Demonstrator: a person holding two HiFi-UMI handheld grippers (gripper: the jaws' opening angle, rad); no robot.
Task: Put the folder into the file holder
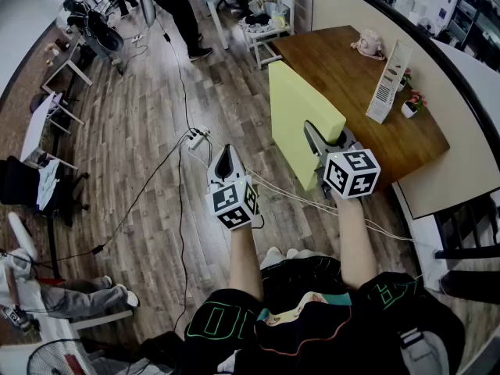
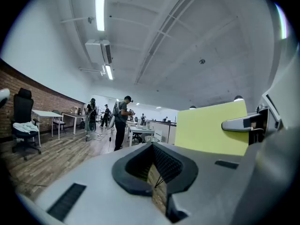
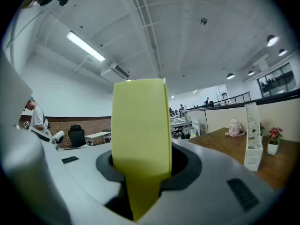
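Observation:
A pale yellow folder [image 1: 301, 119] stands on edge in the air beside the near-left corner of a brown wooden table [image 1: 344, 69]. My right gripper [image 1: 316, 143] is shut on its lower edge, and in the right gripper view the folder [image 3: 140, 130] rises straight up from between the jaws of the right gripper [image 3: 140, 172]. A white upright file holder [image 1: 388, 82] stands at the table's right side, also seen as a white upright file holder [image 3: 253, 135]. My left gripper [image 1: 225, 158] hangs over the floor left of the folder, shut and holding nothing. In the left gripper view, the left gripper [image 2: 152, 146] has the folder [image 2: 211, 128] to its right.
A pink toy [image 1: 367, 44] and a small flower pot [image 1: 409, 104] sit on the table. Cables and a power strip [image 1: 198, 137] lie on the wooden floor. A person [image 1: 176, 6] stands far off. A black chair [image 1: 469, 233] is at the right, and office chairs line the left.

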